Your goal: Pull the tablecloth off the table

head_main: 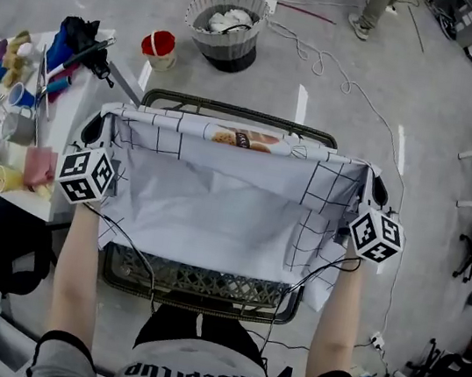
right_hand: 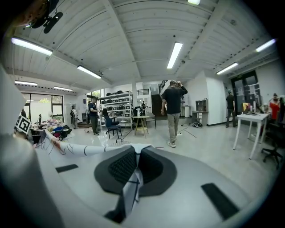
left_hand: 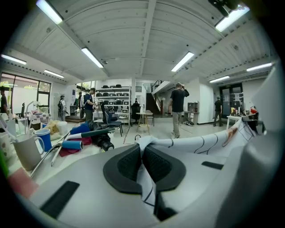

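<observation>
Seemingly nearly done: tablecloth hangs stretched over a wire cart, resting on no table. Left gripper and right gripper each pinch a top corner, jaws closed on the cloth. Remaining, probably: just setting it down.

Tablecloth spread between left gripper, right gripper, above table

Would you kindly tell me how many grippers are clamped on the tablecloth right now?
2. The left gripper pinches the tablecloth at its left corner, and the right gripper pinches it at its right corner. Both are shut on the fabric.
</observation>
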`<state>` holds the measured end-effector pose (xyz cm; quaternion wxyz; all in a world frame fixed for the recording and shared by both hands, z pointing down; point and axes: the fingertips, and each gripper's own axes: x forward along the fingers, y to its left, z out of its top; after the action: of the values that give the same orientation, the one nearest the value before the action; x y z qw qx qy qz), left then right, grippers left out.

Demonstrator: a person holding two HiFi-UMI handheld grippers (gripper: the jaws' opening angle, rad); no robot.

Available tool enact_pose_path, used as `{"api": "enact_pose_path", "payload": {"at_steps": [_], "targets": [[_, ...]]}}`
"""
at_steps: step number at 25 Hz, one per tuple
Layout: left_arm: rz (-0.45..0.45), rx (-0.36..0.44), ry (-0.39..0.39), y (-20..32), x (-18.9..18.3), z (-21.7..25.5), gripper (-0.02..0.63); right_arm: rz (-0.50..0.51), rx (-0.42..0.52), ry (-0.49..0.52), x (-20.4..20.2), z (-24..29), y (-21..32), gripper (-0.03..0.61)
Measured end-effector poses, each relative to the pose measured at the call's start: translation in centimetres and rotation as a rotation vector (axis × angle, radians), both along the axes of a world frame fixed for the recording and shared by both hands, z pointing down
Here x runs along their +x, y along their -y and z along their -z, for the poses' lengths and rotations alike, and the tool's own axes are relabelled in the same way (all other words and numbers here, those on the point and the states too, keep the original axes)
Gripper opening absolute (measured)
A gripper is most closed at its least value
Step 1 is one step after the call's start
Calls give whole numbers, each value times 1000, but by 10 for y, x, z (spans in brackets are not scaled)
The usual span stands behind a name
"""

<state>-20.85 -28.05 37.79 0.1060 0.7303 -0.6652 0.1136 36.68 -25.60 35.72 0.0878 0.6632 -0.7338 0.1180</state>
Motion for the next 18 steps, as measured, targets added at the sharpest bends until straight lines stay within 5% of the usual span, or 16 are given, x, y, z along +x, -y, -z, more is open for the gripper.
{"api": "enact_pose_path", "payload": {"at_steps": [18], "targets": [[-48, -95, 52, 42, 6, -80, 17, -51, -98, -7, 7, -82, 39, 12]]}}
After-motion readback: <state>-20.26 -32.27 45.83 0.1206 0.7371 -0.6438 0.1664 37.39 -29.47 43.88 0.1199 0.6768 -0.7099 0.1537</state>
